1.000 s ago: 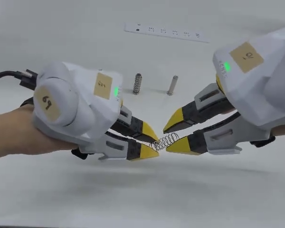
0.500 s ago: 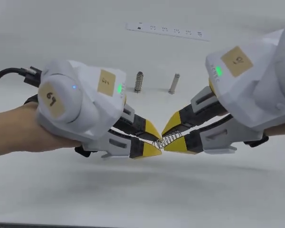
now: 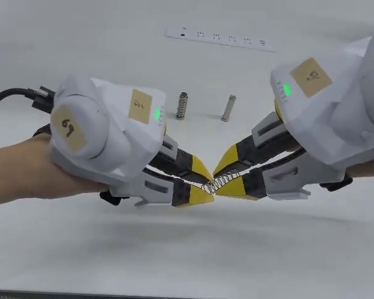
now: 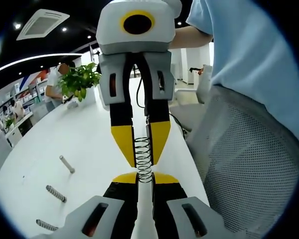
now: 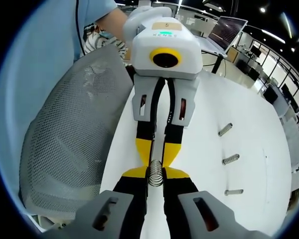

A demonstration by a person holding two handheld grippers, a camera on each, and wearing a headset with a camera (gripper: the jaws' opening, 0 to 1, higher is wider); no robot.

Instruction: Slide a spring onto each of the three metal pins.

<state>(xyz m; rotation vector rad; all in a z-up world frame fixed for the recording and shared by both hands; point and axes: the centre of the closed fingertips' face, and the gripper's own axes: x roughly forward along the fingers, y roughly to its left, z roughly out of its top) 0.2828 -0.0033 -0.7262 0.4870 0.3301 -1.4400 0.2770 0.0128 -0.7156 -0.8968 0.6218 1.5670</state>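
Leftmost, a hand (image 3: 19, 171) holds the left gripper (image 3: 206, 187), its jaws together on 1 end of the spring (image 3: 221, 181), which hangs level above the white table (image 3: 174, 249); the right gripper (image 3: 217, 183) has its jaws pressed onto the other end. Behind them the head view has a sprung pin (image 3: 182, 106) and a bare pin (image 3: 227, 108) standing upright, with a power strip (image 3: 221, 38) farther back. Beyond those, the left gripper view adds a 3rd pin (image 4: 45, 225), also sprung, a potted plant (image 4: 79, 79) at the table's far end, and a mesh chair (image 4: 239, 164) beside the table
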